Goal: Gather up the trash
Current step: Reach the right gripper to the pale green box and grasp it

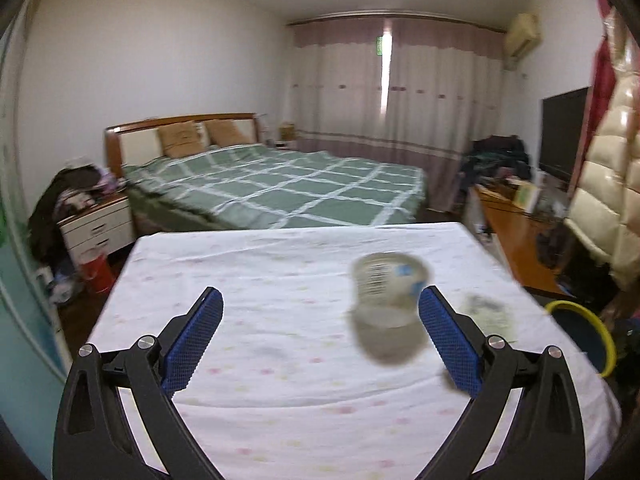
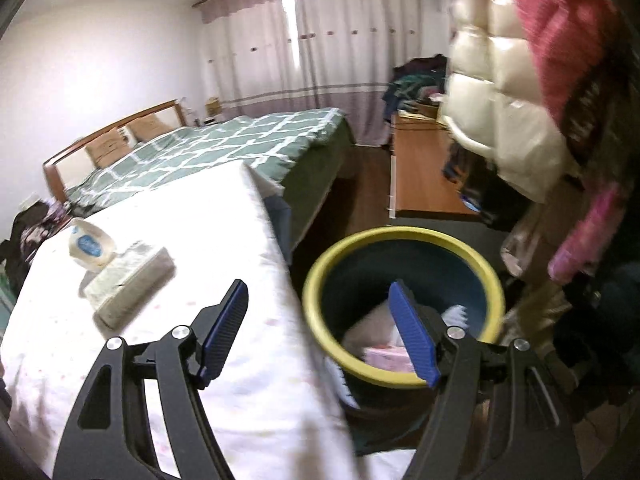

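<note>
While both grippers are held over the white, faintly flower-printed tabletop [image 1: 280, 320], nothing is gripped by either. The left gripper [image 1: 320, 312] is seen with its blue-padded fingers [image 1: 192, 344] spread wide; a blurred clear plastic cup with a barcode label [image 1: 386, 292] stands on the cloth at about 1 o'clock of that gripper, just beside the right-hand pad, and contact cannot be told through the blur. A crumpled greyish wrapper [image 1: 486, 314] is seen at 3 o'clock of the cup, near the tabletop edge.

The right gripper [image 2: 320, 320] is also held wide open, one finger over the cloth, the other over the dark blue round bin with a yellow rim [image 2: 404, 236]. White and pink rubbish [image 2: 384, 356] is seen lying inside the bin, which stands just beside the tabletop edge, low at 3 o'clock. In the right wrist view the cup [image 2: 90, 244] is found at 10 o'clock, touching or just behind a pale flat tissue pack [image 2: 132, 284]. A green checked bed [image 1: 280, 184] is seen at 12 o'clock, well apart.
</note>
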Demonstrator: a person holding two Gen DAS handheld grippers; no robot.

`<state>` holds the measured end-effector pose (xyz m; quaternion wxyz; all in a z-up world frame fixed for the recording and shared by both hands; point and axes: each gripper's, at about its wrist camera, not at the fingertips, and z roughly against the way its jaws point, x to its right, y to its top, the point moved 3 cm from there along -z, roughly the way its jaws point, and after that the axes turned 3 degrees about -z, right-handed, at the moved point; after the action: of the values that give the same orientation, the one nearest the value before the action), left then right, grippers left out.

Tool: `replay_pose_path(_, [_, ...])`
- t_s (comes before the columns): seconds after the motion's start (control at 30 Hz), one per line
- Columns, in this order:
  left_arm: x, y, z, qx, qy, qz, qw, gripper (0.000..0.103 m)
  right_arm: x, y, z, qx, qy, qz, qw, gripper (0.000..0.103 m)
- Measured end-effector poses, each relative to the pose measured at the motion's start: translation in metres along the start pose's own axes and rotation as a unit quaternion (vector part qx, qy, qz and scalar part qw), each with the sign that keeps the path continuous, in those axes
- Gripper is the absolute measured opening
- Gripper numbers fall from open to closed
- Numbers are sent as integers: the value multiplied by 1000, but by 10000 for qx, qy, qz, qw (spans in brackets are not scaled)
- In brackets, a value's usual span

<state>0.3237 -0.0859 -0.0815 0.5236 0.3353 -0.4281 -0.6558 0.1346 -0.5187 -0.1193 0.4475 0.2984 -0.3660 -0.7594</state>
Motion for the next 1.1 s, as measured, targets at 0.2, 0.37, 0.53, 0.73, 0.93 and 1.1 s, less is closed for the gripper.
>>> replay_pose_path(0.2, [-38, -20, -15, -132, 126, 440, 9989, 97, -57, 7, -11, -151, 440, 403, 9981, 70])
replay_pose_path(0.37, [-53, -26, -18, -236, 356, 593, 9973, 97, -101, 9, -24, -371, 850, 680, 9934, 70])
replay_pose_path(0.53, [-57, -29, -17, -302, 343, 823, 9956, 97, -146, 4, -40, -703, 1217, 785, 9870, 73])
replay_pose_path(0.73, [-41, -29, -19, -333, 248, 595, 9974, 97, -195, -4, -48, -600, 1077, 716, 9898, 93])
replay_pose_path(0.93, [-28, -28, -18, -307, 143, 382, 9987, 97, -222, -18, -75, -796, 662, 461, 9936, 95])
replay_pose_path(1.1, [-24, -29, -21, -426, -42, 437, 9981, 97, -223, -21, -90, -1083, 390, 149, 9932, 96])
